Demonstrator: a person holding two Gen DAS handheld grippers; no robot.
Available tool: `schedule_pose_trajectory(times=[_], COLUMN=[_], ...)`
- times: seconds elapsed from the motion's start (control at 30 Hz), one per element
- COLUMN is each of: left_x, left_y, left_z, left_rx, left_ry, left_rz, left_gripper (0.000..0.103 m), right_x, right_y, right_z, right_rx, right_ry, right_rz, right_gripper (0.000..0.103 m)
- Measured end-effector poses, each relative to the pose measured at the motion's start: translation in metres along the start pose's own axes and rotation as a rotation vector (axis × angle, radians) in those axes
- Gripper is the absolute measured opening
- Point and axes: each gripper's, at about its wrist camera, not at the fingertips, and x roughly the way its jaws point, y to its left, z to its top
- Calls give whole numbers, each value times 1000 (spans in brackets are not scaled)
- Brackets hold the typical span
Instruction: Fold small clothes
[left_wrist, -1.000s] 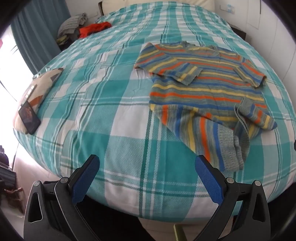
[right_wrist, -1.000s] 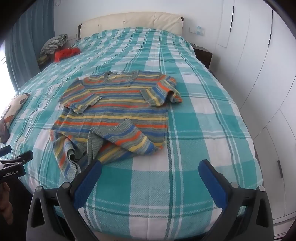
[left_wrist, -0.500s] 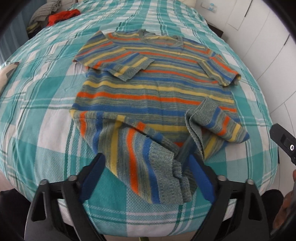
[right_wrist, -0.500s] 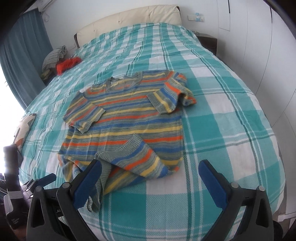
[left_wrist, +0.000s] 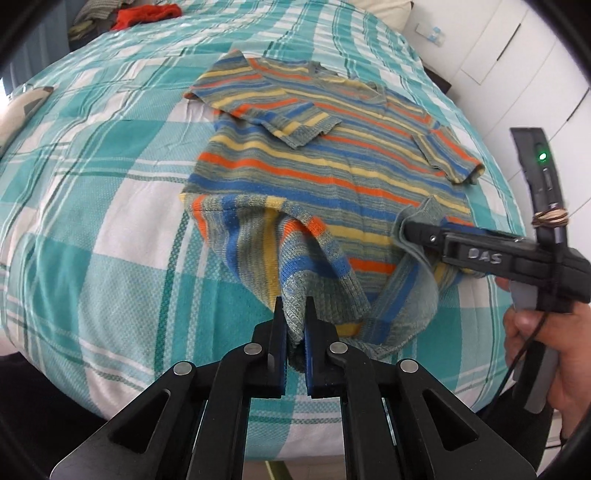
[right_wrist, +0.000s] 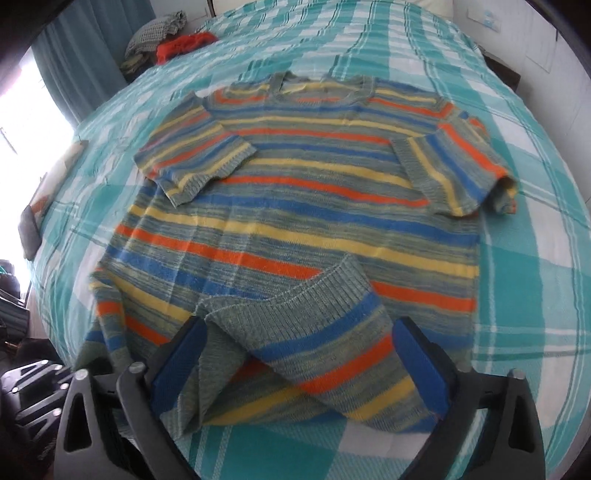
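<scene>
A striped knit sweater (left_wrist: 332, 158) in grey, blue, yellow and orange lies face up on the bed, sleeves folded in, its hem bunched at the near edge. It also shows in the right wrist view (right_wrist: 314, 206). My left gripper (left_wrist: 294, 314) is shut on the sweater's bunched hem. My right gripper (right_wrist: 299, 343) is open, its blue pads (right_wrist: 419, 365) on either side of the folded-up hem corner (right_wrist: 317, 325). In the left wrist view the right gripper (left_wrist: 410, 230) reaches in from the right onto that corner.
The bed (left_wrist: 110, 229) has a teal and white checked cover. A red garment (right_wrist: 184, 44) and a grey folded pile (right_wrist: 155, 37) sit at the far left corner. A patterned pillow with a dark phone (right_wrist: 31, 229) lies at the left edge. White wardrobes (left_wrist: 535, 55) stand at the right.
Both grippers moved in to the sweater's near hem. The left gripper closed on the bunched hem. The right gripper came down around the folded-up corner, still open.
</scene>
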Motion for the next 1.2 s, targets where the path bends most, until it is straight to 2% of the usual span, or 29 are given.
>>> schedule_pose_trajectory(times=[0.07,0.13,0.27,0.37,0.47,0.5,0.53,0.57,0.6,0.63,0.67,0.77,0.83,0.87,0.9,0.97,1.0,1.03,1.07,1.1,1.17,1.2], left_x=[-9,-19,-38,-40,-37,-38,-42,-46,-52,-56,-58,-51,-34,-22,-11,11,20,22,18,11,-4,-12], left_y=[7,17,32,35,45,52,61,70,78,86,91,87,70,60,51,42,43,46,50,54,65,71], left_z=[-2,-6,-26,-49,-69,-71,-71,-69,-66,-61,-55,-31,-18,-13,-12,-14,-17,-20,-22,-24,-28,-30], left_rx=[-7,-21,2,75,106,88,58,17,-26,-67,-101,-146,-103,-72,-47,-17,-21,-33,-44,-41,-42,-45], left_ry=[-8,-7,5,53,120,137,141,128,101,70,45,18,37,48,60,108,145,156,133,119,100,91], left_rz=[7,-3,-6,62,138,134,121,104,88,83,84,47,62,93,126,151,144,131,119,121,90,73], left_gripper=[5,5,5,5,6,11,22,30,49,66,70,73,77,77,72,40,11,8,8,7,6,6], right_x=[11,-10,-78,-102,-91,-86,-84,-84,-87,-92,-97,-107,-108,-107,-102,-81,-66,-48,-30,-20,-27,-38], right_y=[2,2,-7,-19,-41,-50,-60,-69,-78,-85,-91,-91,-70,-55,-37,-2,10,17,18,12,-10,-24], right_z=[-6,-18,-63,-116,-169,-183,-196,-205,-211,-214,-213,-189,-158,-142,-126,-101,-92,-88,-88,-93,-106,-116], right_rx=[-18,2,18,25,105,150,198,247,297,343,379,400,349,312,265,175,139,115,111,130,190,231], right_ry=[34,-19,-94,-44,89,132,164,175,157,125,90,-8,-49,-73,-89,-108,-110,-91,-52,-23,-43,-42], right_rz=[7,25,45,-16,-49,-49,-49,-40,-20,-4,3,22,36,46,52,40,30,17,3,-7,-4,23], right_gripper=[18,13,12,12,13,18,22,31,43,50,62,63,63,65,70,75,75,74,64,30,8,7])
